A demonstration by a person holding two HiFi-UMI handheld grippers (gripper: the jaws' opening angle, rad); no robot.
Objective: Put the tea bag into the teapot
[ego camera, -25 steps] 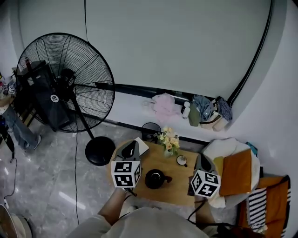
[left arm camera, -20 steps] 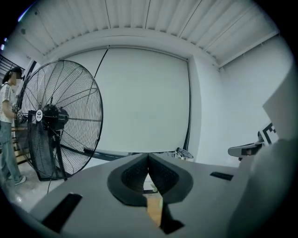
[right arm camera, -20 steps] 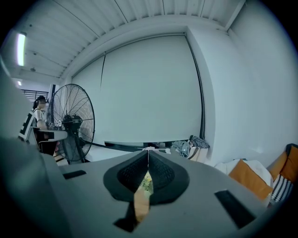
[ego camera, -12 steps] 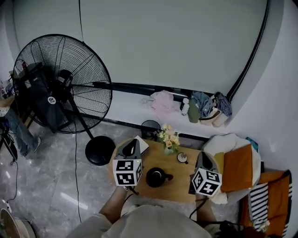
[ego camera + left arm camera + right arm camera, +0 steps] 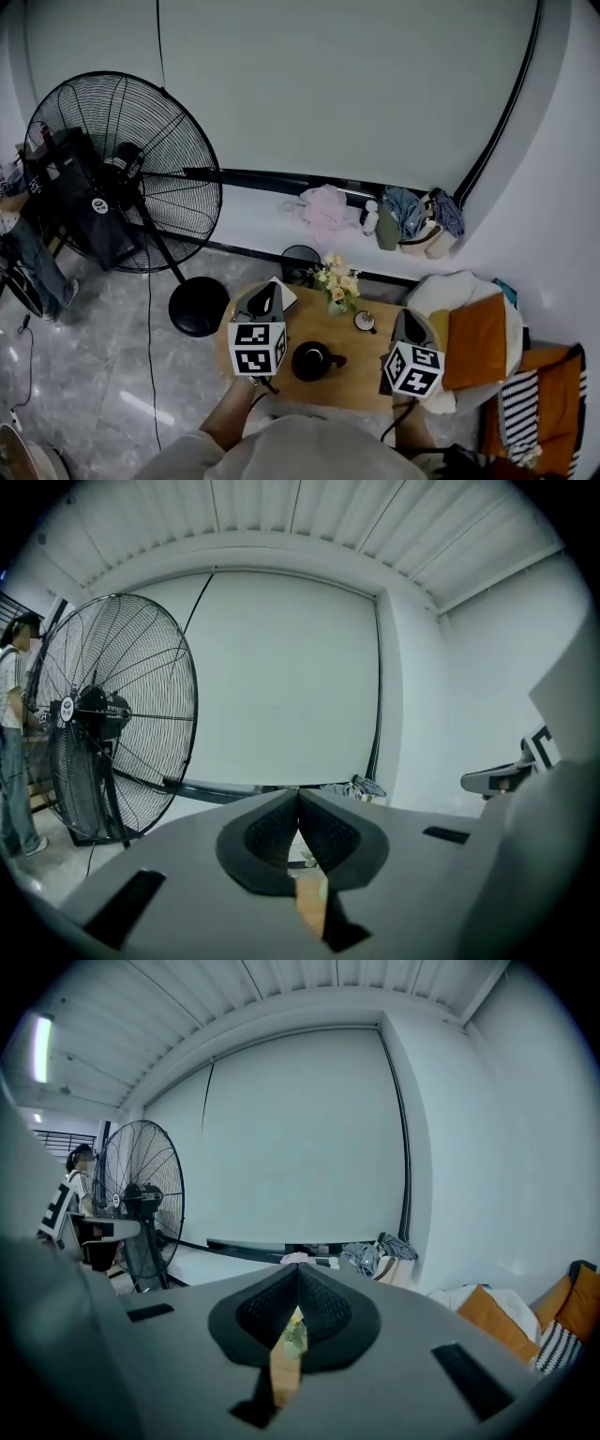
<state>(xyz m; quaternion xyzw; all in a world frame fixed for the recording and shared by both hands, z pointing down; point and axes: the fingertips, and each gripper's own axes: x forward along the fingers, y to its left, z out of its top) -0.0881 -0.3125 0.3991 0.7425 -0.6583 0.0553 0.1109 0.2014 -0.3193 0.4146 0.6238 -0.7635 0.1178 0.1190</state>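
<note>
My left gripper [image 5: 267, 298] and right gripper [image 5: 406, 323] are grey shells with black bumpy pads [image 5: 267, 836]. Each has a white cube [image 5: 256, 349] with black square marks. Below the cubes, my shirt [image 5: 300, 452] is pale, beside a thin black cable [image 5: 389, 427].

Light's cool, flat, rather dim. I see one ceiling strip [image 5: 41, 1049] glowing high left of my right gripper [image 5: 298, 1266], with slight bloom. Shadows soft. Both gripper views fisheye hard, black corners. Gripper bodies near the lens go soft; the fan [image 5: 103, 714] left of my left gripper [image 5: 298, 792] is sharp. Head view bows at edges, faint floor [image 5: 139, 403] glare.
</note>
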